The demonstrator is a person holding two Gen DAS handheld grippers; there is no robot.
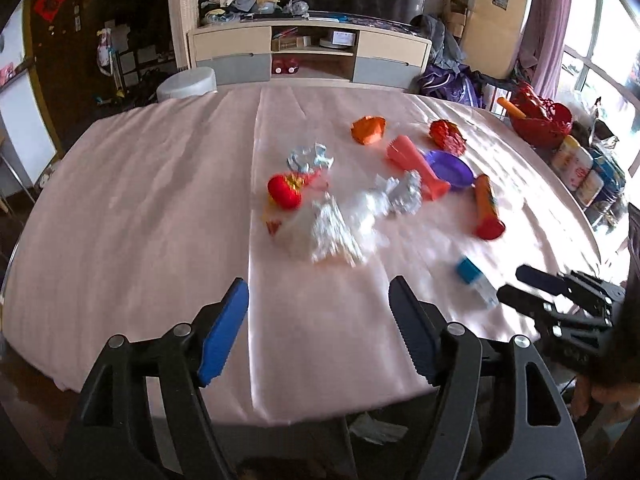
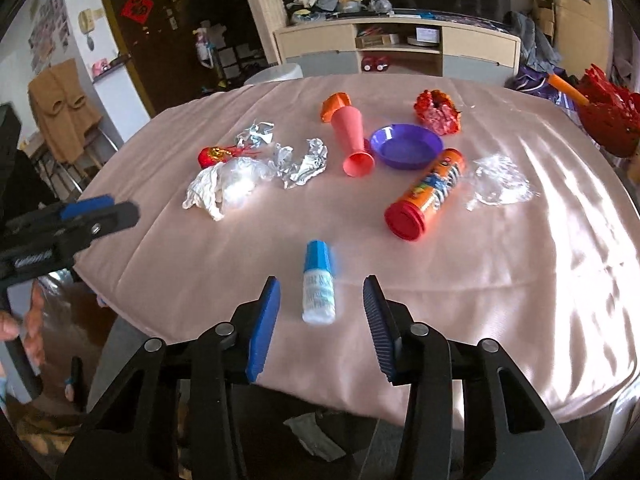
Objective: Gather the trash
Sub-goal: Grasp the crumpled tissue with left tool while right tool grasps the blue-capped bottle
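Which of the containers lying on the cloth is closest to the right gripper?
The small white bottle with the blue cap, lying just ahead of the right gripper and in line with its gap. The orange canister and pink cup lie farther back.

Daylight from blown-out window [image 1: 608, 40] at right; glare streaks on shiny pink satin bench cloth [image 2: 520, 280]; motion blur mid-frame, fisheye-bent dark corners.

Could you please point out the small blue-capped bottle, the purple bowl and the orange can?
Small blue-capped bottle [image 2: 319, 288]: right wrist view, on its white label.
Purple bowl [image 2: 406, 146]: right wrist view, on its inner floor.
Orange can [image 2: 434, 188]: right wrist view, on its printed side.
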